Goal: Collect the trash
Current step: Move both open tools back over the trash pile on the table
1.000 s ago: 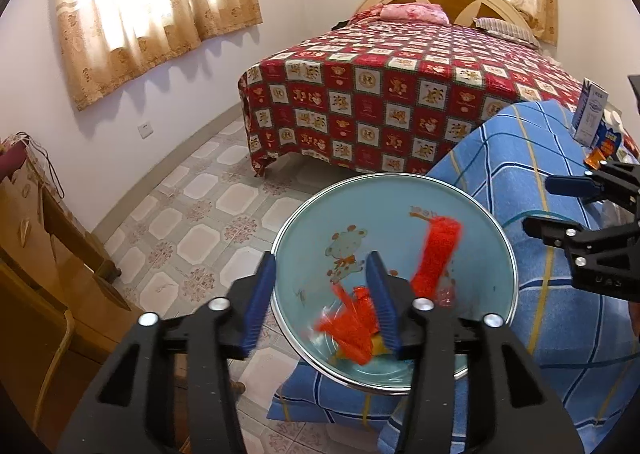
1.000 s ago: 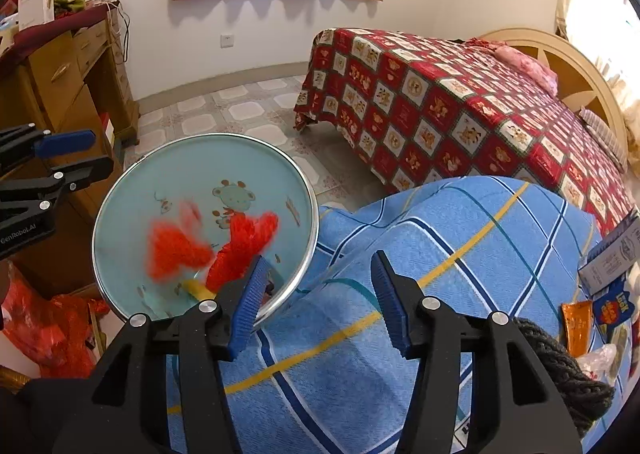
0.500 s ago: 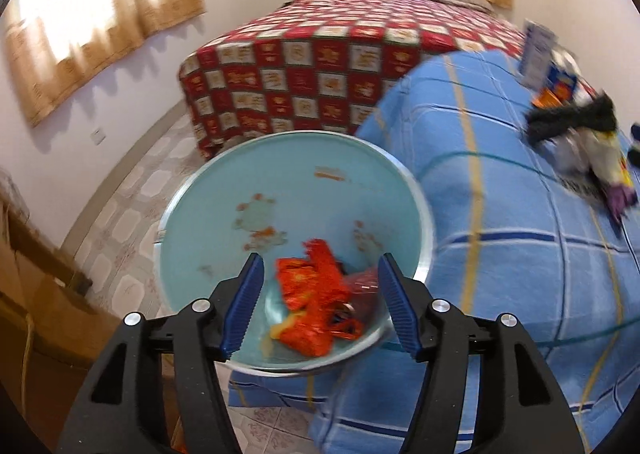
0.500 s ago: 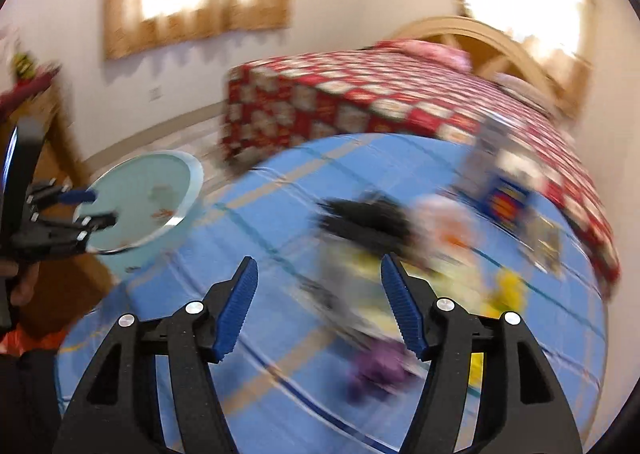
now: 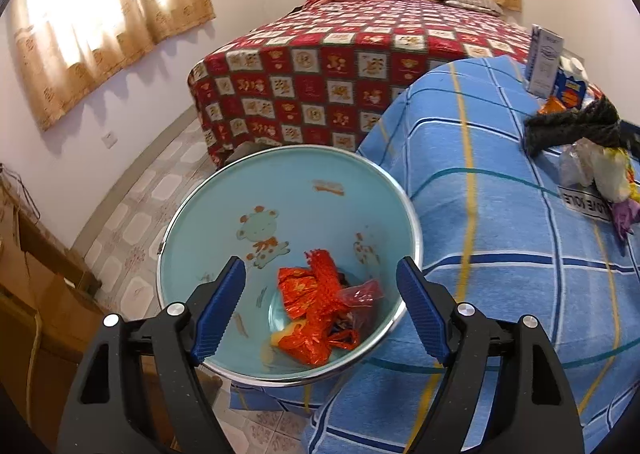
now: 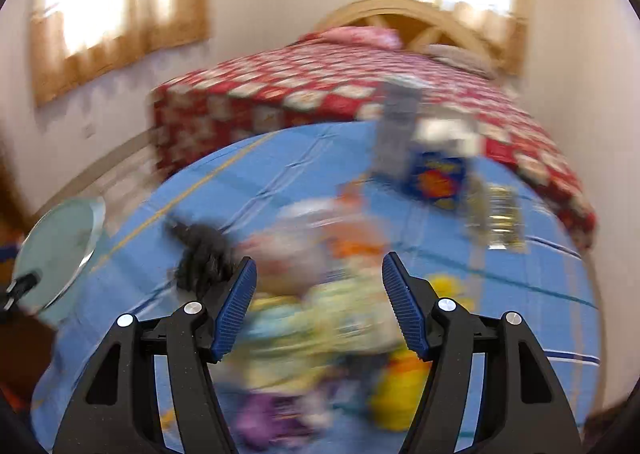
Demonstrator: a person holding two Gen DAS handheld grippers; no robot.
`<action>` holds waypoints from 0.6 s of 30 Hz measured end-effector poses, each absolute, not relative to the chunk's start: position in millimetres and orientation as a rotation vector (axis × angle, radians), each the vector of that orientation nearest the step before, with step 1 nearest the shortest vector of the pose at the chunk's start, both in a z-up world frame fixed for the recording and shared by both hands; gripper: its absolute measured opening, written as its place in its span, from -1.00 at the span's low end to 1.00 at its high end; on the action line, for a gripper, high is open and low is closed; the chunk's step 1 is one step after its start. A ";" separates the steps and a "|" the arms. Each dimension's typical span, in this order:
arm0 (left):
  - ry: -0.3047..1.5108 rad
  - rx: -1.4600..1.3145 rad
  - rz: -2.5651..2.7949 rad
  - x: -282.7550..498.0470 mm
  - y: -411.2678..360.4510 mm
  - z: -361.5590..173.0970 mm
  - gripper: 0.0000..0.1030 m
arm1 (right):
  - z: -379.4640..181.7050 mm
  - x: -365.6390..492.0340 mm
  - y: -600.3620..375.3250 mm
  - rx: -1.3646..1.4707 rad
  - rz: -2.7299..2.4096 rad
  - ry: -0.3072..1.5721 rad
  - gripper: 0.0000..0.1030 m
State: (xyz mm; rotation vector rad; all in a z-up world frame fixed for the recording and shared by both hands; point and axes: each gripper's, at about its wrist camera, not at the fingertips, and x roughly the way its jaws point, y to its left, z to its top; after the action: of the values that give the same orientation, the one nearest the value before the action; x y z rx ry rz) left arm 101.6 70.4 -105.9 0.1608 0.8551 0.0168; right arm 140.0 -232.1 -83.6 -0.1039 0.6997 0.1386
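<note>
Sunlit curtains and a red patchwork bed (image 5: 360, 66) are being seen behind a surface (image 5: 500, 254) covered in blue checked cloth. Red wrappers (image 5: 316, 306) are lying crumpled in the bottom of a pale blue bowl (image 5: 248, 194), which is sitting at the surface's edge, partly over the tiled floor (image 5: 148, 222). More trash (image 6: 328, 306) is being left in a loose pile further along the cloth, beside a dark knitted piece (image 5: 572, 122) and two cartons (image 5: 552, 66); in the right wrist view that pile is blurred. The left hand-held gripper (image 5: 320, 310) is being held over the bowl, its jaws opening, with nothing pinched. The right hand-held gripper (image 6: 320, 310) is being held above the pile, spread, with nothing gripped.
</note>
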 end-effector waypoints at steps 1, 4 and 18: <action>0.857 0.157 0.019 102.1 72.1 -106.4 0.50 | -84.6 135.7 -224.9 -0.121 0.157 0.697 0.26; 0.858 0.148 0.013 102.6 71.1 -107.3 0.50 | -84.4 114.8 -219.4 -0.131 0.196 0.692 0.27; 0.799 0.165 0.018 121.5 32.1 -99.5 0.62 | -69.6 123.5 -252.6 -0.119 0.033 0.626 0.48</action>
State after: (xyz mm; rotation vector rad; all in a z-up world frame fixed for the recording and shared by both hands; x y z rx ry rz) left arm 121.5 32.1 -99.5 0.1646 0.7993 0.0184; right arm 123.5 -252.6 -69.6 -0.1195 0.6261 0.0328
